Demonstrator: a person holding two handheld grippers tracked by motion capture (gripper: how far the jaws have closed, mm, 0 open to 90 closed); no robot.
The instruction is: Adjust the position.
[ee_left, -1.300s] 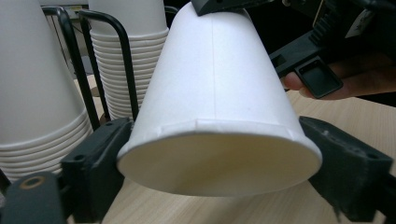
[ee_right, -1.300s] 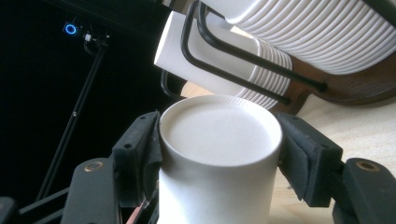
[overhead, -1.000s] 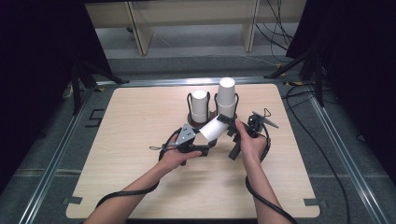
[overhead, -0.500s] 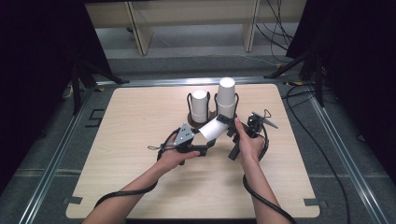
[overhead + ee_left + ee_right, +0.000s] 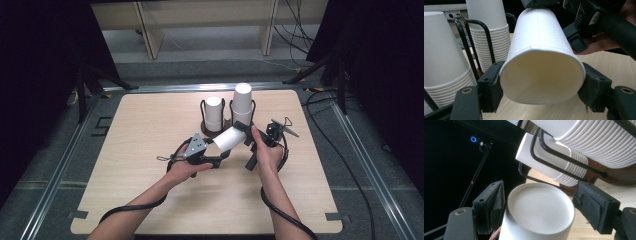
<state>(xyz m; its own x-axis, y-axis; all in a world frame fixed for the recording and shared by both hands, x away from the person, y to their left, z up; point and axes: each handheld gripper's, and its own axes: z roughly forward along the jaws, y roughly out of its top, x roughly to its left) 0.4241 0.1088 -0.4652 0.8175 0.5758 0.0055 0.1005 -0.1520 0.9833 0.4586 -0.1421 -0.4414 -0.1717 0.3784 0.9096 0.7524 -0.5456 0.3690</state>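
While the paper cup (image 5: 231, 138) hangs on its side between my two hands, just off the table (image 5: 150, 200) and at about six o'clock from the two cup stacks (image 5: 228, 111) in their wire rack (image 5: 203, 109), I judge it as a light, thin-walled thing that dents at the first hard squeeze. My left gripper (image 5: 541, 83) has just been closing, and its pads now pinch the wide rim end, which bows slightly out of round in the left gripper view. My right gripper (image 5: 540, 206) has just been opening; the closed bottom of the cup sits between its spread jaws, the pad at three o'clock clearly off the wall. The stiffest places to hold are the rolled rim and the bottom disc, so I would keep the pinch gentle there. The smooth wall may slip, so I favour a steady, level carry.
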